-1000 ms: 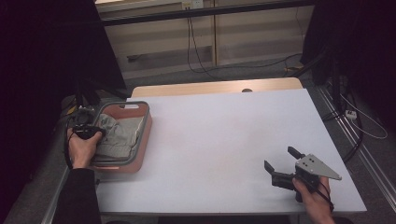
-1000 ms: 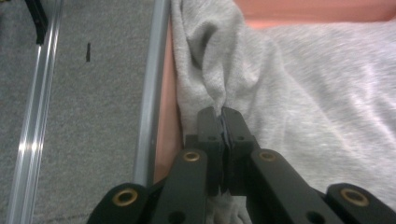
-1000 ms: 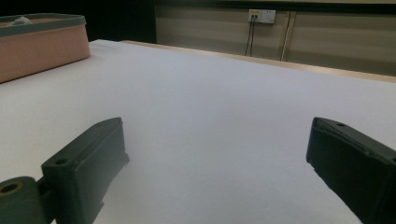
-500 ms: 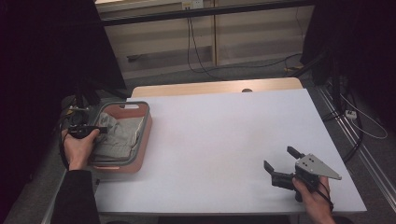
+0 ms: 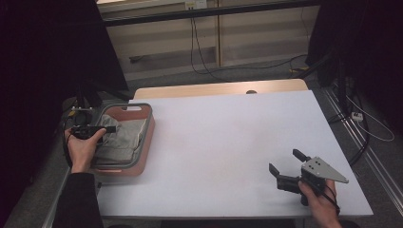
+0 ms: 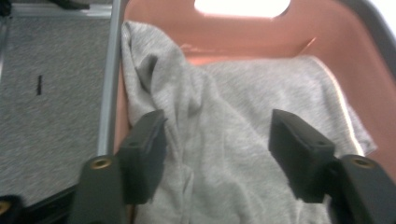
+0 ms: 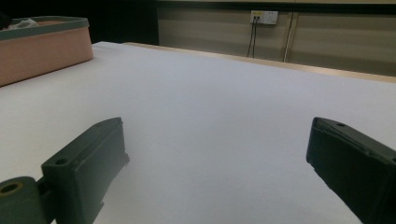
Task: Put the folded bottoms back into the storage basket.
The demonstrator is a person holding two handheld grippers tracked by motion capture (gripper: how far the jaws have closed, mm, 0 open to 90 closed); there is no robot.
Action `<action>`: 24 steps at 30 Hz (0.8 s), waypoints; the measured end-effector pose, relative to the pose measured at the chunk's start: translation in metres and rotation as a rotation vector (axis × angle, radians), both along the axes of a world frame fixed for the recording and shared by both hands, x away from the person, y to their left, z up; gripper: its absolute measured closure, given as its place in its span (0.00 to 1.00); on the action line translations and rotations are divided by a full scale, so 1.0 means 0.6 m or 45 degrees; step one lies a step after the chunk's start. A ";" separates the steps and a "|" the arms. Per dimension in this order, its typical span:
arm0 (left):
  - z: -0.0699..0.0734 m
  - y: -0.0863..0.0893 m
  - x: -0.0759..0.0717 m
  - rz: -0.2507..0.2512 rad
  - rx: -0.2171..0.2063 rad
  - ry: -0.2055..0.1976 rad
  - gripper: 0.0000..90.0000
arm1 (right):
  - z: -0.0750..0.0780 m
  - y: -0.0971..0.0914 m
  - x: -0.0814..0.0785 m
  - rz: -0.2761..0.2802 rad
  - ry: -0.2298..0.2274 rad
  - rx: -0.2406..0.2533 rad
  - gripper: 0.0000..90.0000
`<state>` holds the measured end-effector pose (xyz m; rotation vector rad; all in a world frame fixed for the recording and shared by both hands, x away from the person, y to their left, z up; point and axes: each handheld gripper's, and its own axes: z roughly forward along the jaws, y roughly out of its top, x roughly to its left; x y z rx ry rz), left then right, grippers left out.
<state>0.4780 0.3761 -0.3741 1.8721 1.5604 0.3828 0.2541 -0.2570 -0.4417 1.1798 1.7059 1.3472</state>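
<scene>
A pink basket (image 5: 151, 127) with a grey rim sits at the table's left edge, and a grey cloth (image 5: 124, 140) lies crumpled inside it. My left gripper (image 5: 112, 128) hovers over the basket's left side, pointing right. In the left gripper view its jaws (image 6: 217, 119) stand apart above the grey cloth (image 6: 233, 158); they have just been opening and the pads do not press on it. My right gripper (image 5: 283, 160) rests open near the table's front right corner. Nothing but white tabletop lies between its jaws (image 7: 217, 123).
The white table (image 5: 228, 142) stretches wide between the two hands. The basket's wall (image 7: 42, 46) shows far off at the left in the right gripper view. Cables and a wall socket (image 7: 264, 17) lie beyond the table's far edge. Grey carpet (image 6: 51, 93) lies left of the basket.
The left hand has shifted slightly toward the person at the basket's left rim, and the cloth lies loose in the basket. The right gripper has stayed put.
</scene>
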 end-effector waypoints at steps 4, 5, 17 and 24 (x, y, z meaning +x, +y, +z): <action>0.004 0.000 -0.006 0.037 -0.069 -0.056 0.28 | 0.000 0.000 0.000 0.000 0.000 -0.003 0.05; 0.005 -0.001 -0.007 0.035 -0.076 -0.070 0.25 | 0.000 0.000 0.000 -0.005 -0.002 0.000 0.05; 0.011 0.002 -0.016 -0.084 -0.106 -0.202 0.10 | 0.000 0.000 0.001 -0.020 0.003 0.000 0.05; 0.028 -0.002 -0.037 -0.167 -0.101 -0.309 0.07 | 0.000 0.001 0.001 -0.014 0.000 -0.002 0.05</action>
